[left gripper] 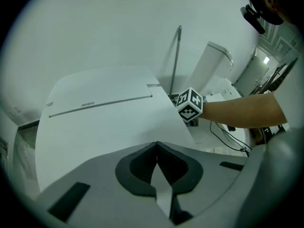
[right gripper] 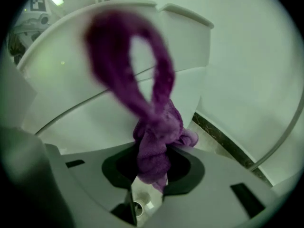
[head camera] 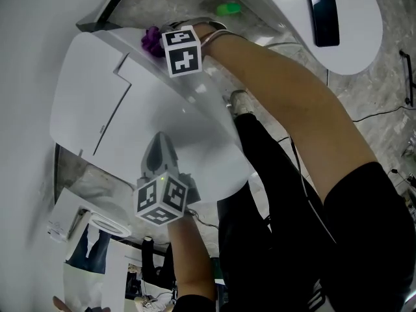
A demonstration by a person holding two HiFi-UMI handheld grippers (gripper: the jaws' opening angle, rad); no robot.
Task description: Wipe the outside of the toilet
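So, my right gripper (right gripper: 153, 156) is clamped down on a purple fuzzy cloth (right gripper: 152, 137). That gripper's own view shows it plainly: the bunched end is pinched between the jaws, and a loop of it sticks up, blurry, in front of the curved side of the white ceramic toilet (right gripper: 71, 94). I can't tell from there whether the loop actually touches the porcelain.

The head view only gives me a small purple tuft (head camera: 152, 41) peeking out past the marker cube at the far edge of the toilet's flat top (head camera: 91, 103), right at the rim. The jaws themselves are hidden under the cube there.

My left gripper (left gripper: 156, 145) has its jaws closed tip to tip with nothing in them. You only get that from its own view. From the head view it's just the grey body hovering over the broad white lid. The left gripper view also picks up a thin chrome pipe (left gripper: 176, 56) running up the wall behind the toilet, with my other arm reaching in beside it.

The head view has extras that neither gripper view shows: a black smartphone (head camera: 323, 15) lying on a rounded white surface, a small green thing (head camera: 229, 8) on the speckled floor, and my black trousers (head camera: 273, 194).
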